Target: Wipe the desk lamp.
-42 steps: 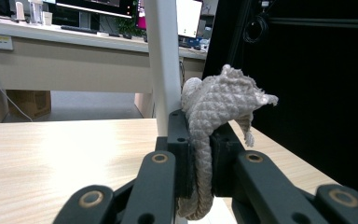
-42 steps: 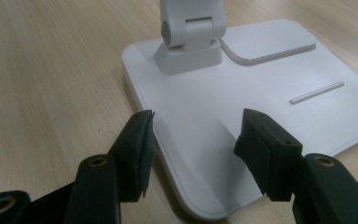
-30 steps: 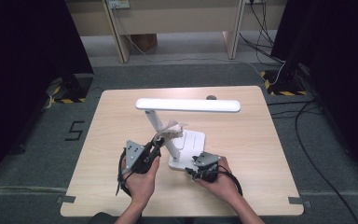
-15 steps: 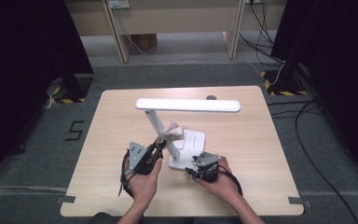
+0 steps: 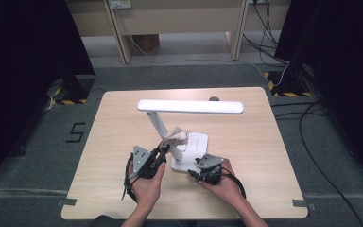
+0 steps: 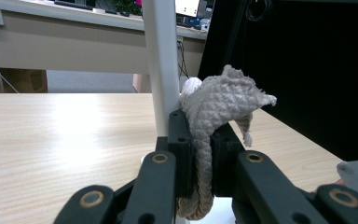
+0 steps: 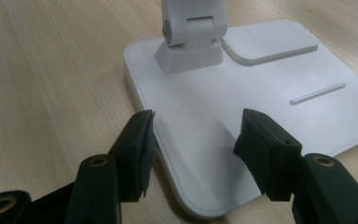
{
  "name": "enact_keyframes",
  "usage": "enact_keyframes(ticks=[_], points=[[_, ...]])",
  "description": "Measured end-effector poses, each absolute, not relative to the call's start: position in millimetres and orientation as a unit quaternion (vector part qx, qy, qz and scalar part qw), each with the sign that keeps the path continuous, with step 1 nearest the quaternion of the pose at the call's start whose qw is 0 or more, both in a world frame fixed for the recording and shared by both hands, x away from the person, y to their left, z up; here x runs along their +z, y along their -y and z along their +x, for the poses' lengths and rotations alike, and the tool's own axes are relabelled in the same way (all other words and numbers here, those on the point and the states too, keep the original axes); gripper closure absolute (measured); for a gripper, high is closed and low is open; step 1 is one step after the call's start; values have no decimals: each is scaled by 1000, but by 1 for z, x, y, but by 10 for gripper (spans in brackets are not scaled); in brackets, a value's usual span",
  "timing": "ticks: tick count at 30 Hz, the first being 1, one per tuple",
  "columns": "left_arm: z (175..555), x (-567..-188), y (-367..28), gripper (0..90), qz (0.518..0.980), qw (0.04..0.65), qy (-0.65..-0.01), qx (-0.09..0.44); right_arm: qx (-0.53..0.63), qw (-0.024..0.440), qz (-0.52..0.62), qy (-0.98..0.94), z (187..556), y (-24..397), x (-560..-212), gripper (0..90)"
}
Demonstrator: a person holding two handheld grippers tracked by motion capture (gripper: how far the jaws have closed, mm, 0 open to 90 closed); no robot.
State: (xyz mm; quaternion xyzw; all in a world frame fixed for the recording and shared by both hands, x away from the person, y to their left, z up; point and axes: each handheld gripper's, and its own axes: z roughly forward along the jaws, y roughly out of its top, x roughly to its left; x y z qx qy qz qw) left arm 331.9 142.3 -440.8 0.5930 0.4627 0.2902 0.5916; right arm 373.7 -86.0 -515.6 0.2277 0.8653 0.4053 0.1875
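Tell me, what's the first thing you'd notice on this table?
A white desk lamp stands in the middle of the wooden table, its long flat head stretched out sideways above its square base. Next you'd notice the bunched-up beige cloth pinched in the left tongs right beside the lamp's upright pole. The right tongs rest open over the near corner of the base.

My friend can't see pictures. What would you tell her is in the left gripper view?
The left gripper pinches a beige cloth between its black jaws, right beside the white lamp post. The cloth bunches above the jaws, with a wooden table behind.
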Motion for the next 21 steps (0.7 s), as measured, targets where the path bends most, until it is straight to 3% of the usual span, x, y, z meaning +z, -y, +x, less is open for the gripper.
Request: enact_keyframes(ticks=[21], points=[[333, -459, -136, 816, 606, 577, -471, 279, 404, 186, 229, -866, 373, 86, -516, 459]])
